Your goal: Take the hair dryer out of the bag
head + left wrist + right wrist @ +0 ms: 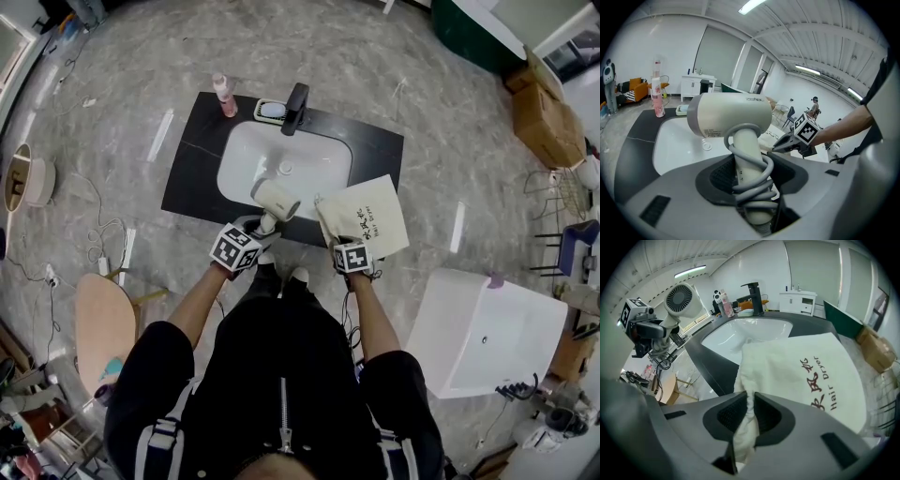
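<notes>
Head view: hair dryer (275,199), nozzle probably leftward

Cream dryer (275,199), grey cord (751,188) wrapping its handle (746,157), is standing upright outside the bag (370,214); the cream printed bag is lying on the dark surface (192,173).

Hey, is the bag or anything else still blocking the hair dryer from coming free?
Nothing visible does. The hair dryer is fully out, its handle in the left gripper; the bag lies apart, pinched by the right gripper.
</notes>
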### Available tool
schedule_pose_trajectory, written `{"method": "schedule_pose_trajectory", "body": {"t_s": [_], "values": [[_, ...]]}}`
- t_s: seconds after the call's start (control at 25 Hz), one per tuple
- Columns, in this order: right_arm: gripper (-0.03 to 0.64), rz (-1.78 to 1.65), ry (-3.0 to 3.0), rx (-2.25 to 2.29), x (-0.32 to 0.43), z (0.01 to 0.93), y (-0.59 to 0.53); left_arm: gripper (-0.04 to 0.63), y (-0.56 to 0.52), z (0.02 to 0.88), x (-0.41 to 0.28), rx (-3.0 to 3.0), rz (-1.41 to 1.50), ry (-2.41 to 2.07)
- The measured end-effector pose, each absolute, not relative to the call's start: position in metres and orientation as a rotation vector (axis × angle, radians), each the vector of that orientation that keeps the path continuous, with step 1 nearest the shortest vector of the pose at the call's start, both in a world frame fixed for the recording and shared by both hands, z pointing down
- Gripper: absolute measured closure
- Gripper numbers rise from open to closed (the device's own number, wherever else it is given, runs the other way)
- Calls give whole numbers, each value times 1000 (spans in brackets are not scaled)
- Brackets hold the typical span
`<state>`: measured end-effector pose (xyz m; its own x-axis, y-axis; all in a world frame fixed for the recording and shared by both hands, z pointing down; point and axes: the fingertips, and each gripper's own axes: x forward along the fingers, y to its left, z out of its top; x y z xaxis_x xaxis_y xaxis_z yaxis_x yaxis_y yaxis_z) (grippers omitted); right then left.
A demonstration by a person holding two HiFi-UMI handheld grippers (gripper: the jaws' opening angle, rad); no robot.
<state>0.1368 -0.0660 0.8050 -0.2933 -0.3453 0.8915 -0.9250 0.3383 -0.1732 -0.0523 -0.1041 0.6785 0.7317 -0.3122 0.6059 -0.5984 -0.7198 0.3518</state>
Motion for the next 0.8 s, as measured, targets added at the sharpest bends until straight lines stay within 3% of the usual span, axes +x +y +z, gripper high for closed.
{"method": "schedule_pose_trajectory", "body": {"t_s": [0.48,0.68,0.8], "values": [[486,928,-1892,1166,125,778,-79,368,-134,642,-76,2444,618,-809],[488,905,-1990,1252,122,748,-106,368,-158,621,-85,2468,560,-874],[521,842,-2056,1297,119,729,-124,368,-170,609,-88,2487,533,-905]]}}
